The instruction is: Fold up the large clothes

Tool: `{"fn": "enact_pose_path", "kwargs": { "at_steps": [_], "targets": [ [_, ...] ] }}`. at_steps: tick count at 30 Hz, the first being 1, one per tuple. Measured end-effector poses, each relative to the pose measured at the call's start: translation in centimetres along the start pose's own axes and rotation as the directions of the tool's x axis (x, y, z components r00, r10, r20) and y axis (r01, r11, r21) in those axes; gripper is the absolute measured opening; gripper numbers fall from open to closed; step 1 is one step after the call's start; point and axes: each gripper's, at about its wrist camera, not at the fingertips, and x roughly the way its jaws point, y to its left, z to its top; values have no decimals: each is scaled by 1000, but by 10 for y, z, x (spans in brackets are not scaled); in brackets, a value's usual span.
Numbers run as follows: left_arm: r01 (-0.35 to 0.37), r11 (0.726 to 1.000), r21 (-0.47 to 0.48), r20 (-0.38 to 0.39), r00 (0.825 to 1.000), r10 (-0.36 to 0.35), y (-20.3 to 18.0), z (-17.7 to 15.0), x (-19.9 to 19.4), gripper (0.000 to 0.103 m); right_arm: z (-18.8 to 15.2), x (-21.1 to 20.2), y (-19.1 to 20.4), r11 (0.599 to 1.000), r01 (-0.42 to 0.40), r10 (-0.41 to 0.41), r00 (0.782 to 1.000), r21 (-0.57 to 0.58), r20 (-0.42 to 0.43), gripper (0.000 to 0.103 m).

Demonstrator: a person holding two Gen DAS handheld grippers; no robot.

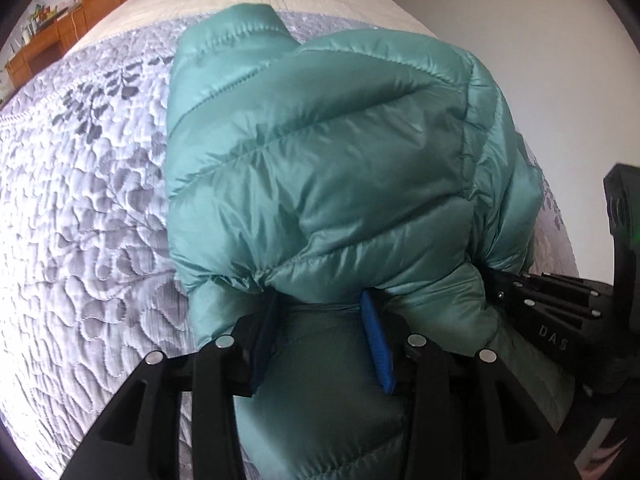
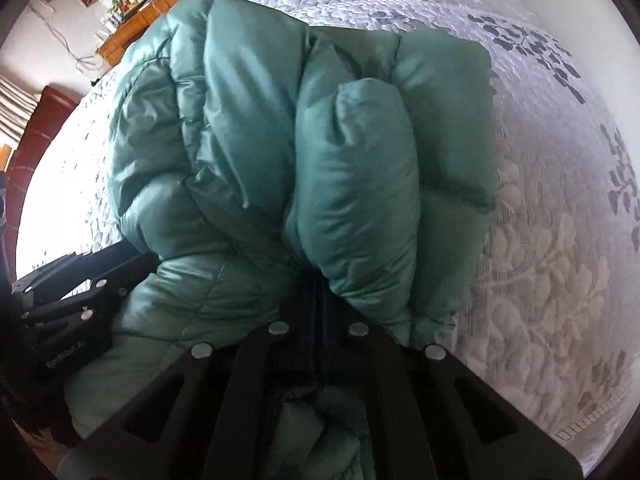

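The left hand-held gripper (image 1: 320, 320) is clamped on a thick bunch of the teal puffer jacket (image 1: 320, 152), and the right hand-held gripper (image 2: 318, 300) is pinched tight on another fold. The jacket lies bunched on the quilted bedspread (image 1: 80, 200), with wooden furniture (image 1: 44, 44) beyond the bed.

In the left wrist view, the black body of the right gripper (image 1: 490, 280) at the right edge carries raised letters that read "DAS", with whatever follows hidden or too blurred to read. In the right wrist view, the black body of the left gripper (image 2: 132, 258) at the lower left bears pale lettering that seems to read "GenRobot.AI", though its first letters are blurred.
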Motion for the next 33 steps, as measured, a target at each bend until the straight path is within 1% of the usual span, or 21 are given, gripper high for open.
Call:
{"fn": "enact_pose_path", "kwargs": {
  "at_steps": [2,4,6,7,8,9,10,11,13,15,18,19,20,22,23,24,25,26,29,31,33],
  "targets": [
    [10,1000,3,-19,1000,-10,-1,4,0,43,1,-4,-2,1000,-10,10,1000,10,-6,0],
    [61,998,-32,-37,997,-62,10,8,-11,42,1,-15,-2,999,-31,31,999,20,-10,1],
    [108,992,-72,-44,993,-111,25,11,-23,43,-1,-36,-5,998,-62,61,998,31,17,10],
    [134,987,-86,-43,989,-138,32,11,-29,45,-3,-46,-7,996,-84,83,996,37,34,30],
    [178,978,-107,-37,982,-183,42,11,-38,53,-6,-60,-10,992,-112,109,992,51,64,64],
    [195,972,-128,-29,979,-200,50,10,-43,66,-7,-69,-11,993,-100,95,992,57,87,80],
    [210,967,-145,-21,976,-215,57,9,-48,69,-7,-77,-13,995,-76,69,992,57,109,91],
    [237,958,-164,-17,970,-242,65,8,-51,69,-9,-84,-14,997,-53,46,992,55,120,91],
    [282,939,-195,-9,957,-290,79,4,-54,72,-11,-91,-22,995,-70,62,991,68,119,91],
    [332,918,-218,-17,939,-343,89,-1,-49,77,-14,-82,-33,987,-124,116,990,104,79,91],
    [384,886,-261,-53,910,-410,102,-17,-29,78,-17,-60,-50,964,-203,201,979,172,24,91],
    [409,868,-282,-63,895,-442,106,-21,-22,78,-18,-55,-53,953,-232,233,972,193,15,91],
    [436,847,-304,-63,878,-475,111,-27,-16,78,-21,-45,-61,937,-266,272,962,225,1,91],
    [480,816,-323,-52,852,-521,112,-28,-8,78,-25,-36,-66,910,-319,333,943,266,-7,92],
    [498,802,-330,-44,841,-540,113,-30,-5,79,-26,-30,-71,892,-350,367,930,287,-8,93],
    [524,785,-332,-35,824,-565,114,-30,-2,80,-29,-23,-75,864,-397,419,908,310,-5,93],
    [533,778,-331,-36,817,-575,113,-30,1,81,-31,-19,-77,848,-421,445,895,322,-1,94],
    [547,769,-331,-37,806,-590,113,-30,6,82,-31,-15,-80,836,-437,463,886,332,2,95],
    [582,742,-333,-42,777,-628,103,-30,17,85,-35,0,-86,788,-498,532,847,362,7,96],
    [595,732,-330,-44,765,-642,101,-24,23,85,-39,10,-88,753,-535,575,818,384,11,97],
    [604,735,-308,-39,764,-644,99,-19,21,74,-41,11,-90,745,-550,586,810,378,23,95]
  ]
}}
